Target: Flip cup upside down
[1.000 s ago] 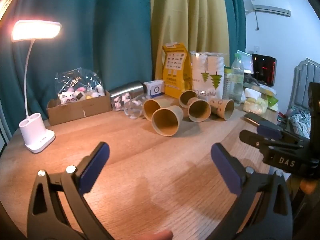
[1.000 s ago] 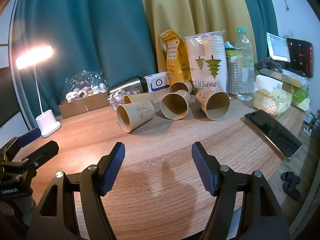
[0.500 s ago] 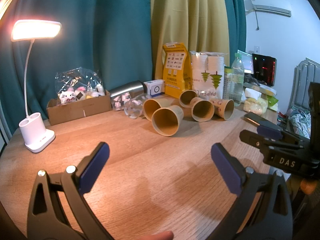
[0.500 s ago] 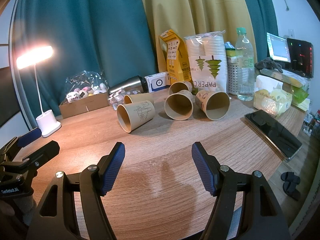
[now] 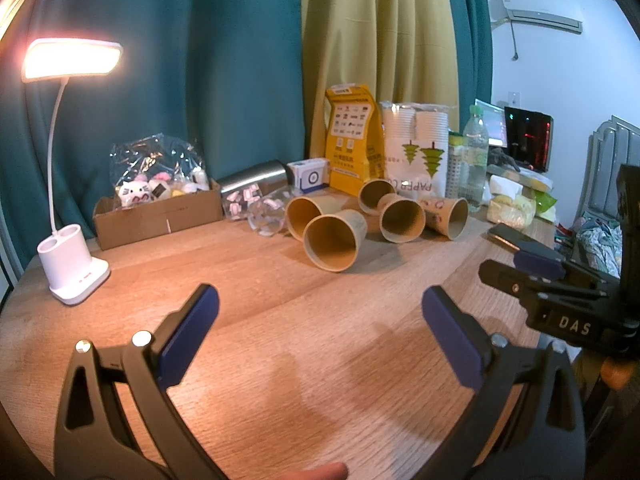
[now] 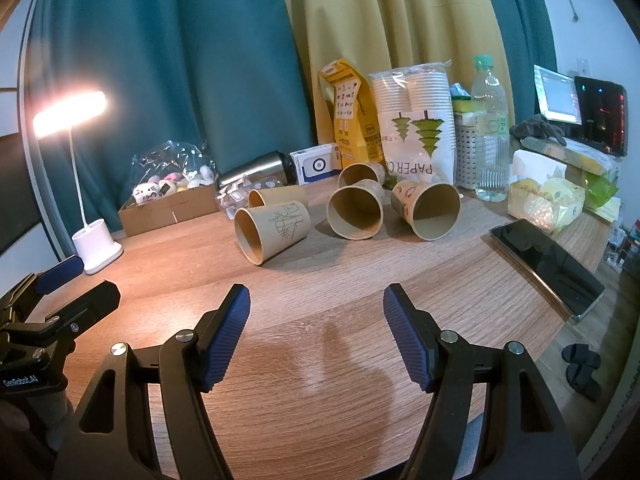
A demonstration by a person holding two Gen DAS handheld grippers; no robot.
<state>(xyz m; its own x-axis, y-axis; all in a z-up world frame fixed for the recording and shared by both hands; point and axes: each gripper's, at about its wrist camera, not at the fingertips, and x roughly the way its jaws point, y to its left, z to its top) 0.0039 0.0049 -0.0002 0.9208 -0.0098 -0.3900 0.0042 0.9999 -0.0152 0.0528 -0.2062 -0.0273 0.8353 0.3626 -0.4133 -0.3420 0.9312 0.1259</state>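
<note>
Cups lie on their sides in a loose cluster toward the back of the bench (image 6: 360, 304), mouths facing the cameras: the nearest cup (image 6: 272, 229) with a line drawing on its wall, a middle cup (image 6: 355, 209), a right-hand cup (image 6: 427, 209), and two more behind; none stands rim-down, so by my reading nothing is flipped yet and the whole task remains; the right gripper (image 6: 316, 334) hovers well short of them, jaws apart and empty; the left gripper (image 5: 320, 340) likewise, jaws wide apart, holding nothing.

Black hand-held gripper (image 6: 316, 332), ribbed blue pads (image 6: 226, 336)
</note>
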